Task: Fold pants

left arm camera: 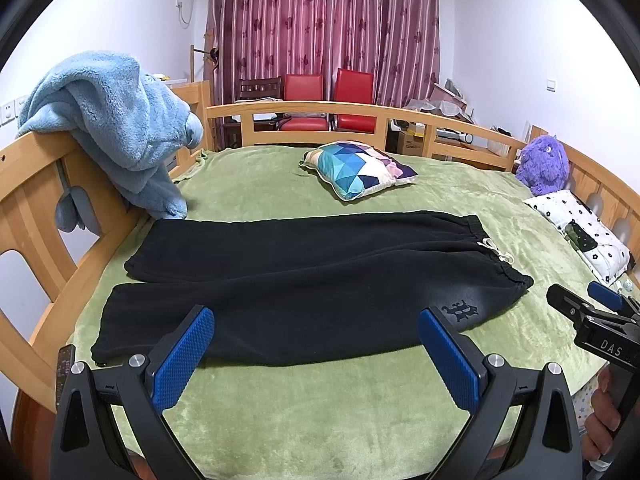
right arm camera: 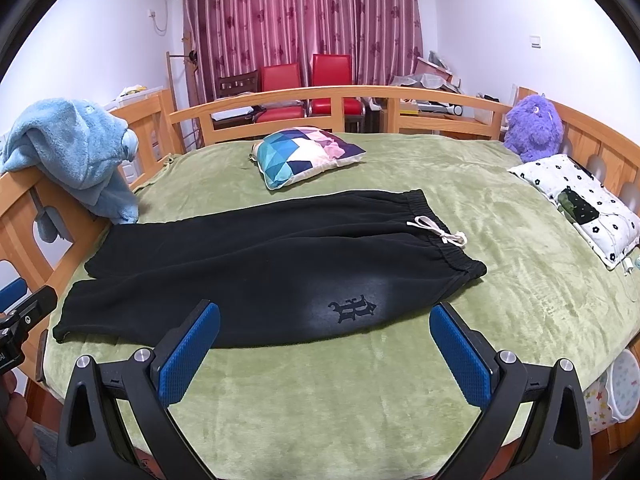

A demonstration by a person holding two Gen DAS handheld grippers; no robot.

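Both tools are spread wide and hold nothing. From the left wrist view, the left gripper (left arm camera: 316,354) hangs above the green blanket (left arm camera: 320,412) at the near edge of the bed, its blue pads (left arm camera: 182,358) far apart, and the black pants (left arm camera: 296,280) lie flat just beyond them, not yet folded. The two legs run to the left and the waistband (left arm camera: 500,256) with its white drawstring (left arm camera: 494,250) lies to the right. The near leg ends at a cuff (left arm camera: 106,336) close to the left pad, so I judge that a good first fold starts there: pinch the near edge at the cuff while the other tool pinches the near edge at the waist, then lift both together and lay the near leg over the far leg, so that the cloth stays flat. This view also shows the right gripper (left arm camera: 588,304) from the side, low at the right, and a blue fleece (left arm camera: 116,128) hanging on the wooden rail (left arm camera: 24,184), almost touching the far cuff. From the right wrist view, the right gripper (right arm camera: 324,354) is also wide apart over the blanket, and the printed emblem (right arm camera: 354,307) on the near hip sits just beyond its pads. Only this view shows the drawstring bow clearly. The far cuff is harder to separate from the fleece here.
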